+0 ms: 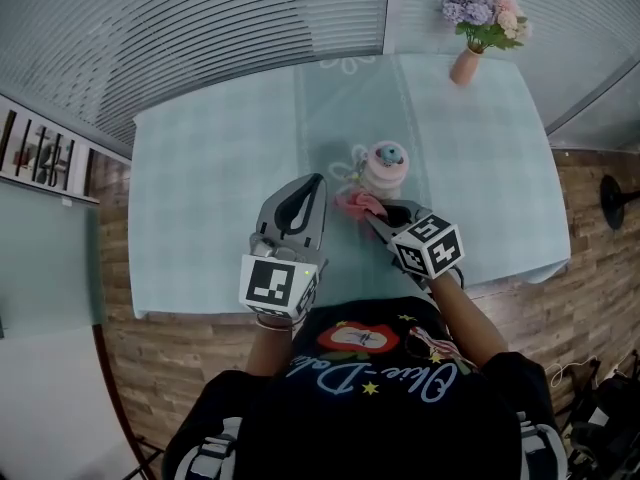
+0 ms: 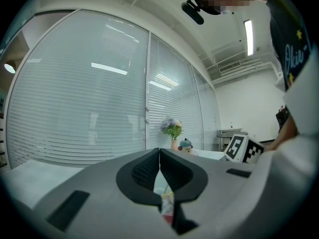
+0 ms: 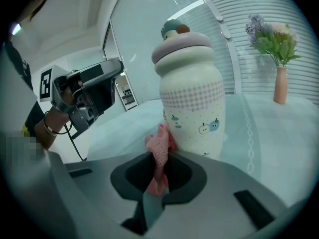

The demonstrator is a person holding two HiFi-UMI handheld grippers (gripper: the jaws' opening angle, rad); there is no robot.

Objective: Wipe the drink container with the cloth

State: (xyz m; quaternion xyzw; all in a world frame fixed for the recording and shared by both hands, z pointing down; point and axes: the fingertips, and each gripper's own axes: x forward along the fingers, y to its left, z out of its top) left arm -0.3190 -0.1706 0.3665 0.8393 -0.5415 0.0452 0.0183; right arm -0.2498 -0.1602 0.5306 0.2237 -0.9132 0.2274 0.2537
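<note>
Drink container (image 3: 192, 93) stands upright near the middle of the table (image 1: 220, 188), a tall, narrow-based bottle with a domed lid. Its height against its small footing is, I judge, the chief hazard: a sideways stroke low on the body could slide it over the smooth top or tip it, since nothing braces it. My left gripper (image 1: 316, 183) hangs to the left of the container and apart from it, its jaws pressed together on nothing, so it gives no support. My right gripper (image 3: 158, 158) is clamped on the cloth (image 3: 158, 148), a small pink bunch pinched between the jaw tips, with its free end lying against the lower left of the container. A second risk is that so slight a pinch may let the cloth drag out under friction, leaving bare jaw against the wall. The head view gives the layout (both grippers, the lid from above, the vase of flowers (image 1: 467, 63) at the far edge), yet it hides the container's side. The right gripper view alone shows cloth meeting wall, and the printed pattern there. The left gripper view shows its own closed jaws, with the container only small and distant beside the vase.
</note>
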